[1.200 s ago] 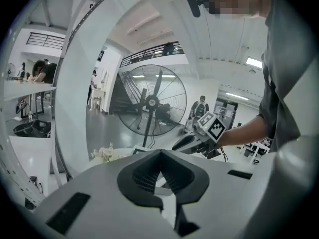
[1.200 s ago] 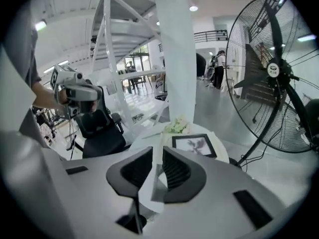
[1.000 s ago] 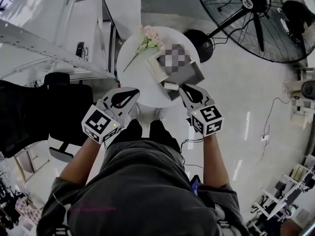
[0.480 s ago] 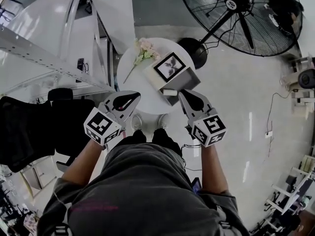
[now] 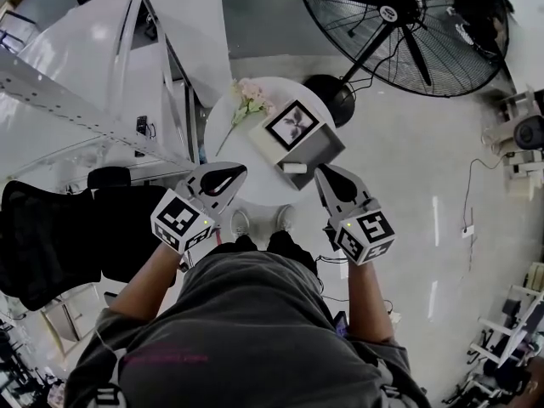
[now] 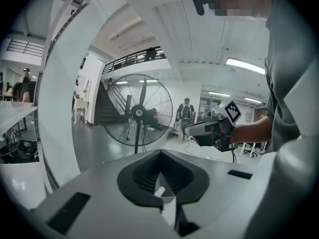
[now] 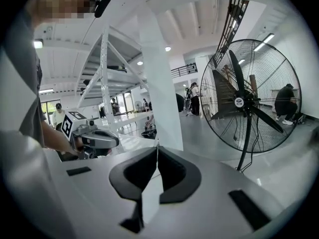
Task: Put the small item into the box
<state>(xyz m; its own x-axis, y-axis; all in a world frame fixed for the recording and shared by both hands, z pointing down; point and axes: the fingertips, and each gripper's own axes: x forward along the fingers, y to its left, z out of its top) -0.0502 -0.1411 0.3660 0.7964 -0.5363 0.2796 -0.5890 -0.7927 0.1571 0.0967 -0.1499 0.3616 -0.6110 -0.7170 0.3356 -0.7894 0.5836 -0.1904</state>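
A small white item (image 5: 293, 167) lies at the near corner of the grey box (image 5: 321, 147), whose raised lid shows a picture (image 5: 293, 123). The box stands on a round white table (image 5: 255, 185). I cannot tell whether the item is inside the box or on its rim. My right gripper (image 5: 323, 172) (image 7: 157, 149) hovers just right of the item with its jaws shut and nothing between them. My left gripper (image 5: 236, 173) (image 6: 160, 153) is over the table's near-left edge, jaws together. A small white stub shows in the hollow behind its tips.
Pink flowers (image 5: 248, 98) lie on the table's far-left side. A large black floor fan (image 5: 399, 24) stands behind the table, a white staircase (image 5: 102, 75) at the left and a black chair (image 5: 59, 228) at the lower left. My feet (image 5: 263, 221) are under the table's near edge.
The head view has pulled back, so the table and box look smaller. Both grippers stay at the table's near edge, and the right one has drawn slightly away from the white item.
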